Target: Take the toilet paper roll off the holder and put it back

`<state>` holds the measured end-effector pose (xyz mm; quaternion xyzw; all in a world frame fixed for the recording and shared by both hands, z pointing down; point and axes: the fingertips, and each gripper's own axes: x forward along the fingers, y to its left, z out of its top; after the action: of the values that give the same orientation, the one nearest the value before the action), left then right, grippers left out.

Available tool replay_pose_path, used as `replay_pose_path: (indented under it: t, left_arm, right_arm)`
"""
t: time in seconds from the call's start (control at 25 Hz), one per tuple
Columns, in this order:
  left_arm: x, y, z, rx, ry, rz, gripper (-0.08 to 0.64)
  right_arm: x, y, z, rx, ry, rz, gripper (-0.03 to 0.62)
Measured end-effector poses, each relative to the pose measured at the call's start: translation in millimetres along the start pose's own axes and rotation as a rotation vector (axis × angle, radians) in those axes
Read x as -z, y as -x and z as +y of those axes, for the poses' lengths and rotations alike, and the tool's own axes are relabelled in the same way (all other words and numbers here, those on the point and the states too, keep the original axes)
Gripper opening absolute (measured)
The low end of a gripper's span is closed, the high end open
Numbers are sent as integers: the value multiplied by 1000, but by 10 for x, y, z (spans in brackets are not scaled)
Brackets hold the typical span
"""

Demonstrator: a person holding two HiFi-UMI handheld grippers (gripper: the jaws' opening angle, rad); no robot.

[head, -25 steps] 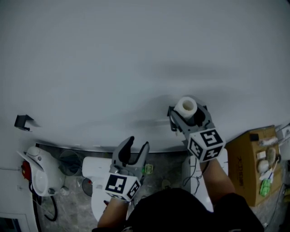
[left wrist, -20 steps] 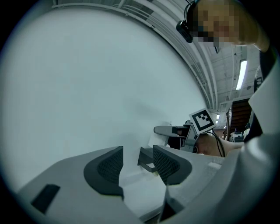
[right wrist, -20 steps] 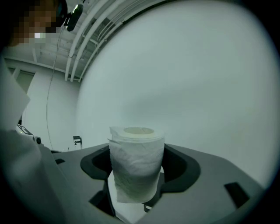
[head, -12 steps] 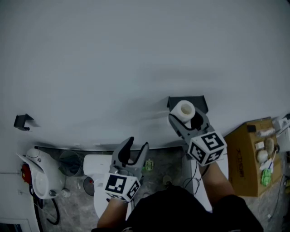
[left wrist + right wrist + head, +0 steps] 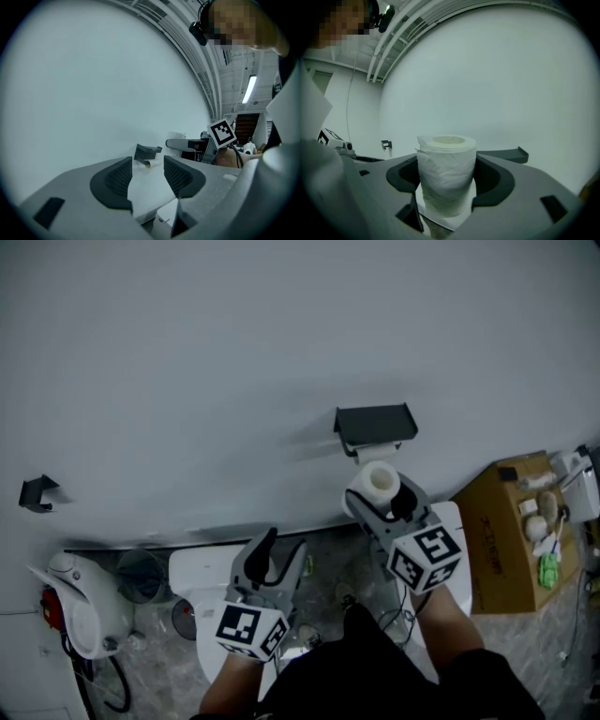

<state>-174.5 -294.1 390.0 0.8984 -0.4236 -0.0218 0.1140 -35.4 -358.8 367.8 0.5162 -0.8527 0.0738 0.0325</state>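
Wall [image 5: 281,343]: plain, pale, fills most of the head view.
Floor [image 5: 330,570]: grey, marbled, seen below the wall's foot.
Cardboard box [image 5: 502,526]: brown, at far right against the wall, with small items on top.
White toilet [image 5: 192,582]: at the wall's foot, under the left gripper.
White appliance [image 5: 80,606]: at far left, red part on its side.

Left gripper [image 5: 284,545]: held low, well apart from the holder and pointing roughly level at the wall. Its own view [image 5: 147,176] shows the jaws released, standing apart, with nothing between the pads; only wall shows through the gap.

Right gripper [image 5: 378,495]: grasps the toilet paper roll. Its own view [image 5: 449,185] shows both pads pressed against the roll's sides.

Holder [image 5: 375,425]: dark shelf-type bracket on the wall, bare, also visible from the left [image 5: 146,152] and right [image 5: 513,153] gripper views.

Toilet paper roll [image 5: 380,480]: white, upright, hollow core facing up [image 5: 446,176]. It is off the holder, held just below and in front of it, not touching it.

Small black bracket [image 5: 36,491]: on the wall far to the left.
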Motion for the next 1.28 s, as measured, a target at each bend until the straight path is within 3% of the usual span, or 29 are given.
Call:
replay_pose_path:
  t: [0.2,0.44,0.8,1.04,1.28]
  left_arm:
    - [207,189,-103,19,28,28,198]
    - [144,213,-461,58,24,7,198]
    - [222,-116,-1312,54,-5,18,198]
    - [373,-271,-2035,18,-34,49,198]
    - [597,-229,-2565,-76,-41,63,198]
  right_arm:
    - [221,274,127,20,0,35,308]
    - [159,637,155,23,10,19,308]
    - [116,1386,-292,-1,33,0,308]
    - [223,1988,-667,-55,24,-17,308]
    - [392,2418,-870,-143,18,-18,308]
